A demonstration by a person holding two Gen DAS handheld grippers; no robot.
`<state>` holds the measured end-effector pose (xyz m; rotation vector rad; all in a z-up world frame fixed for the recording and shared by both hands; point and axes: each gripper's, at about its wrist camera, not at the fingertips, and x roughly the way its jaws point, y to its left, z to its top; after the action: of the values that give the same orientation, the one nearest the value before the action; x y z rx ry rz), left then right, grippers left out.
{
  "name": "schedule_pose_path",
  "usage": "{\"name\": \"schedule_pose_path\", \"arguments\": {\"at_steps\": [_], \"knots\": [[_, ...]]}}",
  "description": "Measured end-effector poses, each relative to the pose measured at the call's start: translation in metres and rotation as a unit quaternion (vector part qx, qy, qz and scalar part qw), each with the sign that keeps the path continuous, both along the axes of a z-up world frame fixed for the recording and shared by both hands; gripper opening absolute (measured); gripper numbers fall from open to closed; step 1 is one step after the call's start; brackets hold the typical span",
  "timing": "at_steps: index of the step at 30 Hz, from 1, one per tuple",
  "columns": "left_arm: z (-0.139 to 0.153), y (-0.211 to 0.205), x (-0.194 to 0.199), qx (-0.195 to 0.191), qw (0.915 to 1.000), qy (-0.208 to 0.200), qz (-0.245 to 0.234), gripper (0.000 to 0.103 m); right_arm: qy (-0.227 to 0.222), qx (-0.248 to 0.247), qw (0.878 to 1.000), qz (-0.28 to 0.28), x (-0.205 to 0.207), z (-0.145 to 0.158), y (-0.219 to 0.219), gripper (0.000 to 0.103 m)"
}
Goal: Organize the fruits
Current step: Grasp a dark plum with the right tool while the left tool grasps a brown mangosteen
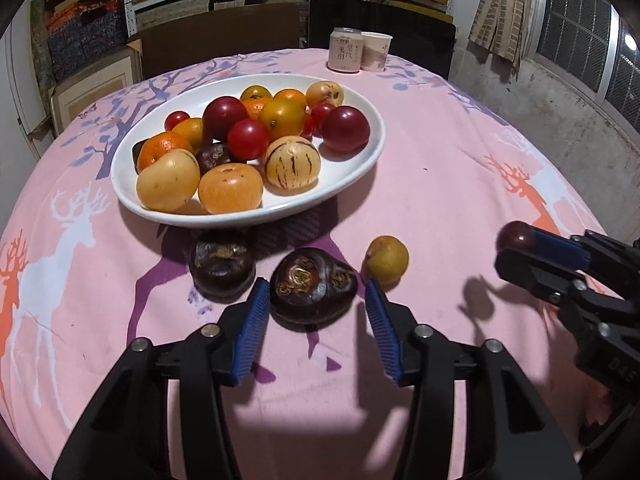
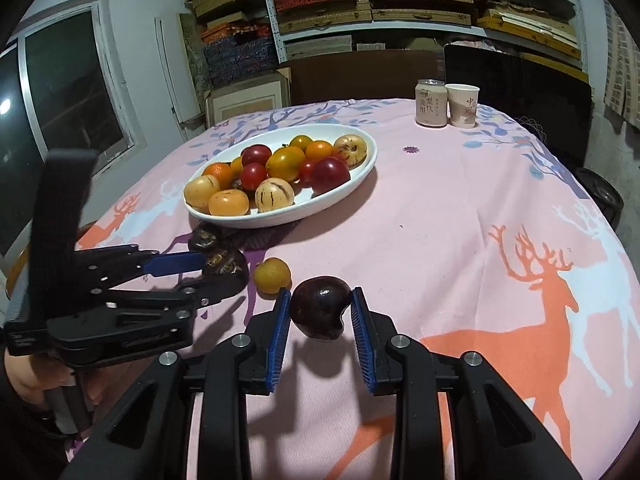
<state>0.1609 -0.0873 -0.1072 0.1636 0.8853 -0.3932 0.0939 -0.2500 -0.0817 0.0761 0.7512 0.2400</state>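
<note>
While right claw (image 2: 321, 312) clenches dark plum (image 2: 320, 313) (glossy) | left claw (image 1: 314, 304) released, straddling water chestnut (image 1: 313, 289)

The near side of the plate (image 1: 360, 168) is hemmed by two dark fruits (image 1: 222, 264) (image 1: 314, 286) and a yellow fruit (image 1: 386, 258) lying close together on the cloth (image 1: 440, 200). The way between them is blocked by the left gripper (image 1: 316, 304). Open cloth is left to the right of the plate, as far as the can (image 2: 431, 103) and cup (image 2: 463, 105) at the far edge. The plate is crowded with fruit.
</note>
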Motion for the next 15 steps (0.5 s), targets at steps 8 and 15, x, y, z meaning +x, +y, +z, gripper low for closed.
{"name": "schedule_pose_path", "arguments": {"at_steps": [8,15], "knots": [[-0.010,-0.005,0.012,0.020,0.9997,0.007,0.009,0.060,-0.004,0.008,1.000,0.011,-0.001,0.000,0.003,0.031],[0.003,0.001,0.000,0.002,0.9998,-0.021,-0.006,0.047,-0.010,0.006,1.000,0.009,-0.005,0.003,0.003,0.031]]}}
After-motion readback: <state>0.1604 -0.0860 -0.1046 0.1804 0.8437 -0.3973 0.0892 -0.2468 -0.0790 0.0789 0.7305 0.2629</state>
